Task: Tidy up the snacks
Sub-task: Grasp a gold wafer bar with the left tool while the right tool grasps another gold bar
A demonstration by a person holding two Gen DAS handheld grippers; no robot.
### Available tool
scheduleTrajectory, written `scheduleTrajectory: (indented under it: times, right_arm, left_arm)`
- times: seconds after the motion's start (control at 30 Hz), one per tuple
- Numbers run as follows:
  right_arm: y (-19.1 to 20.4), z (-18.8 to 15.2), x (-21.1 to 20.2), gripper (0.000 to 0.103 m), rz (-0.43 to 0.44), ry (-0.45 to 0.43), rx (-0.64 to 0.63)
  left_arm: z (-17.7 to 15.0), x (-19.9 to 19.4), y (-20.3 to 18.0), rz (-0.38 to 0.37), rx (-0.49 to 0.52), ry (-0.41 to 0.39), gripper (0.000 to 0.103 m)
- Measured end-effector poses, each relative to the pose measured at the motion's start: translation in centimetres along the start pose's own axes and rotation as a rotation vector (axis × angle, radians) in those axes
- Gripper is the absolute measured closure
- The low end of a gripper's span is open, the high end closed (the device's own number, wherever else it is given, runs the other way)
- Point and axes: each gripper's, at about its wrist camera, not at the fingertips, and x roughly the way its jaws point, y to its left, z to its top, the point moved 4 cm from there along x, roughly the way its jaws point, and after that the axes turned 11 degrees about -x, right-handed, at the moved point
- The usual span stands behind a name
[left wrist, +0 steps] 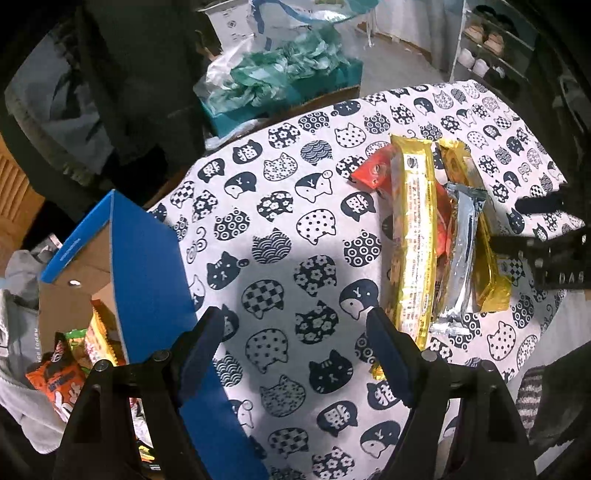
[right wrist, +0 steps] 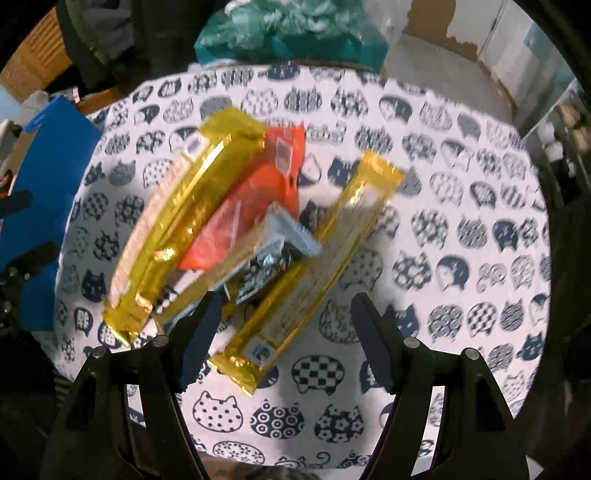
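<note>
A pile of snack packets [right wrist: 236,229] — long gold ones, an orange one, a silver one — lies on the cat-print tablecloth [right wrist: 461,206]. Right gripper [right wrist: 284,332] hovers above it, jaws spread, empty. Left gripper [left wrist: 295,347], also spread and empty, sits beside the blue box [left wrist: 147,236] — more snacks inside.

Worktop [left wrist: 295,229] draped in white cloth printed with navy cat heads: dots, flowers, checks, waves. Beyond far edge, teal box [left wrist: 332,79] heaped with crumpled green-and-white plastic bags [left wrist: 280,70]; same heap blurred at top of right wrist view [right wrist: 288,33]. White bag with blue handles [left wrist: 295,18] behind it. Dark garment [left wrist: 140,74] hanging at upper left. Pale metal rack [left wrist: 491,40] at upper right, carrying shoes. Grey fabric [left wrist: 18,354] bunched at lower left. Striped cloth [left wrist: 532,395] at lower right edge.
</note>
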Motion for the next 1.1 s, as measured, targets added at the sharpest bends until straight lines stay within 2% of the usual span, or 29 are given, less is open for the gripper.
scheduleTrajectory:
  times: [0.3,0.57,0.83,0.9,1.0,1.1]
  right_arm:
    - [0.3,-1.6,2.9,0.031,-0.046,0.081,-0.031]
    - [-3.2,-3.8,3.5,0.031,-0.101,0.145,0.012]
    - [-9.1,-6.2,2.8,0.031,-0.094,0.144,0.121]
    - [-10.2,-6.3,2.6,0.031,-0.085,0.135,0.141]
    - [-11.2,-5.5,2.3,0.030,-0.032,0.079,0.160]
    - [-11.7,-3.9,2.3,0.030,-0.035,0.047,0.139]
  left_arm:
    - [0.0,1.7,-1.4,-0.007,0.001,0.035,0.022]
    - [0.0,2.6,-3.5,-0.030,0.028,0.066,0.022]
    - [0.4,3.7,-5.8,-0.058,0.052,0.098,0.022]
    - [0.6,3.8,-6.3,-0.062,0.056,0.095,0.018]
    - [1.1,4.3,-6.9,-0.062,0.052,0.097,0.017]
    - [1.8,5.3,-7.4,-0.076,0.035,0.108,0.017]
